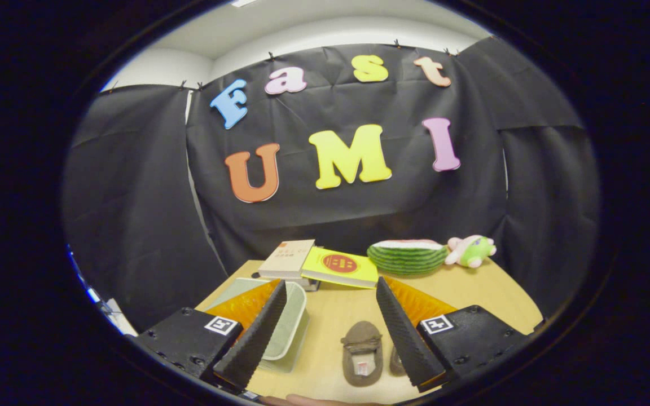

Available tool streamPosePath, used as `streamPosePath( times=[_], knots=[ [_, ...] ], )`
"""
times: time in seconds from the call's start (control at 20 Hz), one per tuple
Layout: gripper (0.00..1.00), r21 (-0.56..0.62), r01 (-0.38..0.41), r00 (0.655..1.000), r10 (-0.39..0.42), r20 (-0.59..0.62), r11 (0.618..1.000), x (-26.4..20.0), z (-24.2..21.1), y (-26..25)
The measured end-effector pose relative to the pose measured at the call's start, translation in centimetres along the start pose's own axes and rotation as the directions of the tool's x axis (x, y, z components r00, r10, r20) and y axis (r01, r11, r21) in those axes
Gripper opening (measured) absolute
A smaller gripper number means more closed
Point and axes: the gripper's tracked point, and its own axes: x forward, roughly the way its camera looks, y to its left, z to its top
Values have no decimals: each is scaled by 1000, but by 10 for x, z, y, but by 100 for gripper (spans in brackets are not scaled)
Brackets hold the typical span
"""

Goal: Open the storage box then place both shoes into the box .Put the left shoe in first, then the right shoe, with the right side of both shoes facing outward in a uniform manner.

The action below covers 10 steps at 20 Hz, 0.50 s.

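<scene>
My gripper (pixel 330 290) is open above the wooden table (pixel 471 293), nothing between its fingers. A small brown shoe (pixel 362 352) lies on the table between the fingers, near the front edge, toe pointing away. A second brown shoe (pixel 396 361) lies just right of it, mostly hidden behind the right finger (pixel 407 338). The storage box (pixel 291 324), pale green with a lighter lid, sits to the left, partly behind the left finger (pixel 254 332). Its lid looks closed.
Two books, one beige (pixel 288 258) and one yellow (pixel 341 267), lie at the back of the table. A watermelon-slice toy (pixel 407 256) and a small green and pink plush (pixel 471 251) sit at the back right. A fingertip (pixel 302 400) shows at the table's front edge.
</scene>
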Motion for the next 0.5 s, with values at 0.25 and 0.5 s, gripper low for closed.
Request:
streamPosePath(
  times=[0.25,0.5],
  knots=[
    [100,195,-158,959,197,-202,968,49,-36,10],
    [100,292,-247,891,335,-307,924,84,-64,17]
  ],
)
